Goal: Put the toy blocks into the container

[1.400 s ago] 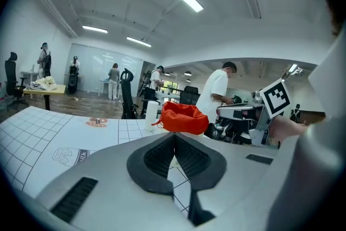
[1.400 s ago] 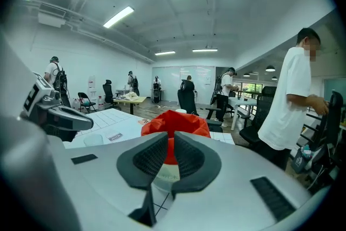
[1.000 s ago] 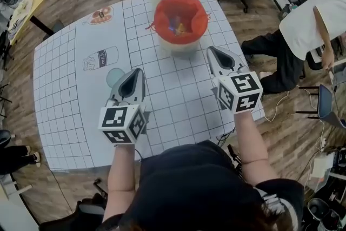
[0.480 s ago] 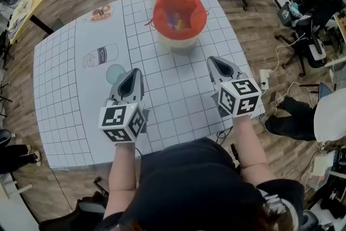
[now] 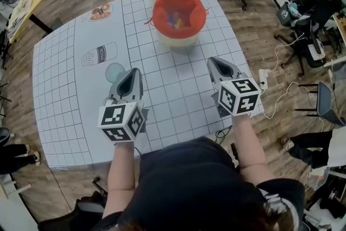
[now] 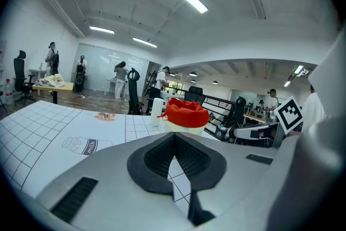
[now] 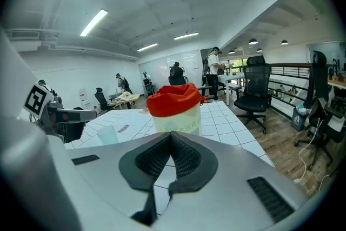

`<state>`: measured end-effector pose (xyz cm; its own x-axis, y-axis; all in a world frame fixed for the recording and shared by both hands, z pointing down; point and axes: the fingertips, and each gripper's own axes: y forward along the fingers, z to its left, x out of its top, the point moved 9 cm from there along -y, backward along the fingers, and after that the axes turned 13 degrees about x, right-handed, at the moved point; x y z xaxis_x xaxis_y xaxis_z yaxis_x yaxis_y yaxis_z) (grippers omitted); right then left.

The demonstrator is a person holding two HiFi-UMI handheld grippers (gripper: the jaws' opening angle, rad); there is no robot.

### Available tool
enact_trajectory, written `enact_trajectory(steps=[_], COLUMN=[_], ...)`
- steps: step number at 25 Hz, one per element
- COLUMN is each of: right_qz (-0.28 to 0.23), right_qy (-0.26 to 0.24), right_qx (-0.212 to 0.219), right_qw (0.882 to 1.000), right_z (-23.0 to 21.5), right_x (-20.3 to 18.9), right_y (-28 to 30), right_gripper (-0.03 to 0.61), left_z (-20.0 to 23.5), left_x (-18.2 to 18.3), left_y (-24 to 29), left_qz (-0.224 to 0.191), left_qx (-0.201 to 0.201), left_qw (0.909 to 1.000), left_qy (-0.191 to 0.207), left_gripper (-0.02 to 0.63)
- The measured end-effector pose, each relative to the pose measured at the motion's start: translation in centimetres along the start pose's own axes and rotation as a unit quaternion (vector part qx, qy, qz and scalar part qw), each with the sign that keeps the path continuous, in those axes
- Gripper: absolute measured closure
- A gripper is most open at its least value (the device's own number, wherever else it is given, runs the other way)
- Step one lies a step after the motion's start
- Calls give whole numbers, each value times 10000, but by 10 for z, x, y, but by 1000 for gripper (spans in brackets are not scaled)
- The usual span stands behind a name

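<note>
Left gripper (image 6: 174,140) jaws pinched together, empty. Right gripper (image 7: 171,140) same. Both sit low over table (image 5: 70,100), same spots as second ago. Blocks (image 5: 173,20) inside container (image 5: 160,11), far side. None left out; job looks done.

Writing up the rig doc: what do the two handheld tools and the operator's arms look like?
The left tool and right tool are alike: light grey, teardrop-shaped shells tapering to a point, with black ribbed pads inside. Each carries a white cube with black square markers at the hand end. No cable shows on either. The person wears a black short-sleeved top; the forearms are uncovered.
</note>
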<state>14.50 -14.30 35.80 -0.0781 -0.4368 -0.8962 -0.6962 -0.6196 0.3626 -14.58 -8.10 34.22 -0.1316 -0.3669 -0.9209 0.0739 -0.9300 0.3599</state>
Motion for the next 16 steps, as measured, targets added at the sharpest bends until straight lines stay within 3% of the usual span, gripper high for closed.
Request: enact_trajectory(steps=[16], right_qz=[6], right_qy=[136], right_qx=[88], right_qw=[9999], right_z=[5], right_x=[-7], right_y=[-3], right_gripper=[563], left_z=[1], left_x=[-6], left_y=[-6], left_qz=[68], left_qx=[-23], left_qw=[10000], left_qy=[-34], left_gripper=[588])
